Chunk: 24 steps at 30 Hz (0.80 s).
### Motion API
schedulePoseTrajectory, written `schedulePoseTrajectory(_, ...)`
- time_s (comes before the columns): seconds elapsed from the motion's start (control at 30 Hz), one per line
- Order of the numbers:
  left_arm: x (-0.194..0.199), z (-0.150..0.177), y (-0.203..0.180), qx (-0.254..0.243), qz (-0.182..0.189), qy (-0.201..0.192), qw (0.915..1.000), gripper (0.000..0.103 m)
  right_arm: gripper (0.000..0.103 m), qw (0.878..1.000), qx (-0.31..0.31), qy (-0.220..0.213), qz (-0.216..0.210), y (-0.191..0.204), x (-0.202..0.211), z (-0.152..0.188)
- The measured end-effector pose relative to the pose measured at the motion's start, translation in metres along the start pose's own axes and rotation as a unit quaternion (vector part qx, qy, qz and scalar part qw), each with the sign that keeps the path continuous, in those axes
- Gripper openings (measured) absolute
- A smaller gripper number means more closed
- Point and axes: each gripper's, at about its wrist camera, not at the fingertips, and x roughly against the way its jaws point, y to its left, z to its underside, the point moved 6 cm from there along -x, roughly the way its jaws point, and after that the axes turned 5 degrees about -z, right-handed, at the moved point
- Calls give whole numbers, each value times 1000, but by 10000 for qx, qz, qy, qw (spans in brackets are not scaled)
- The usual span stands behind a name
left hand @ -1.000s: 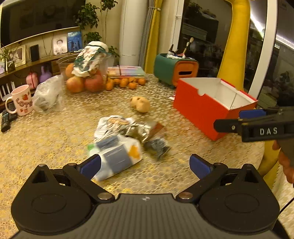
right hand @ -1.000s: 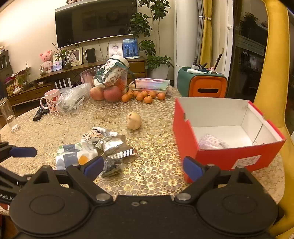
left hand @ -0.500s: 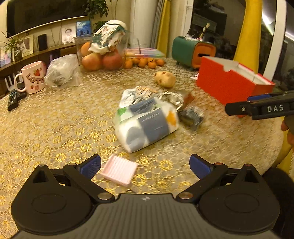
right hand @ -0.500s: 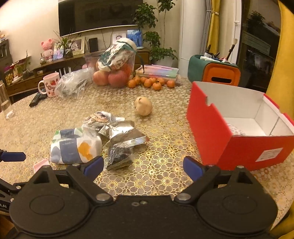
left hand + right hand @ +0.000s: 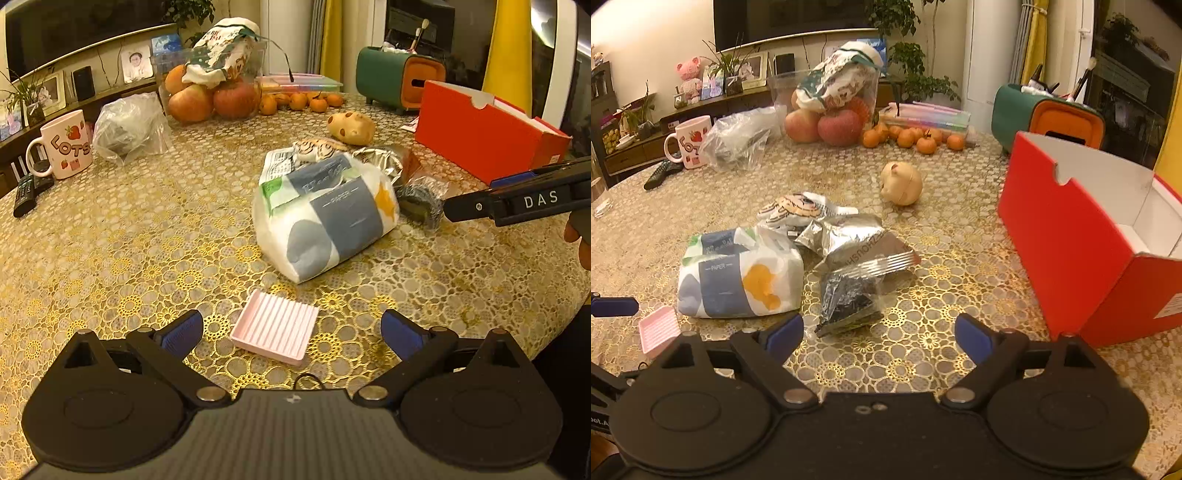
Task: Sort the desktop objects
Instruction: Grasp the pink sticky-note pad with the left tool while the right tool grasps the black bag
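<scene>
Two grippers low over the gold lace tablecloth (image 5: 110, 229), both angled down at the clutter. Left gripper (image 5: 291, 330) spread wide and empty, pink ridged soap dish (image 5: 275, 326) lying flat right between its blue pads (image 5: 183, 328), nothing pinched. Looks like the line-up for a pick, judging by how squarely the dish sits in the gap.

Right gripper (image 5: 879, 338) alongside, jaws closing a little but with only bare cloth between them; dark crinkled snack packet (image 5: 849, 299) just ahead of the left pad, not touched. Probably narrowing in readiness for that small packet.

Loose pile mid-table: tissue pack (image 5: 740, 277) in white, blue and orange wrap on its side, silver foil pouch (image 5: 849, 243) leaning against it, a striped plush toy (image 5: 792, 210) behind, all touching. Tan pig-shaped figure (image 5: 901, 182) standing apart beyond them.

Red cardboard box (image 5: 1067, 254) off to the right, lid-less and open-topped, well placed as the drop bin for the sorted bits; inside mostly hidden from here.

Far side left alone: strawberry mug (image 5: 66, 146), clear plastic bag (image 5: 129, 127), fruit container (image 5: 827, 99) with apples, a row of mandarins (image 5: 912, 136), green-and-orange organiser (image 5: 1049, 114). Household items parked at the edge, out of the working lane.

Sorting hardly under way by the look of it: dish, packets and tissues all on the cloth.
</scene>
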Motion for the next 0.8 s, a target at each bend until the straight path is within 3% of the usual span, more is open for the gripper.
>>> schedulePoseTrajectory(0.5, -4, 3, 5, 9, -89, -180, 9998, 102, 83, 9999, 70, 151, 42, 4, -27, -1)
schedulePoseTrajectory(0.63, -2, 3, 5, -27, -47, -209, 9998, 97, 78, 9998, 120, 181, 41, 6, -30, -2)
schedulePoseTrajectory(0.8, 1, 3, 3, -86, -15, -255, 9996, 82, 71, 9996, 190, 221, 20, 9, -34, -3)
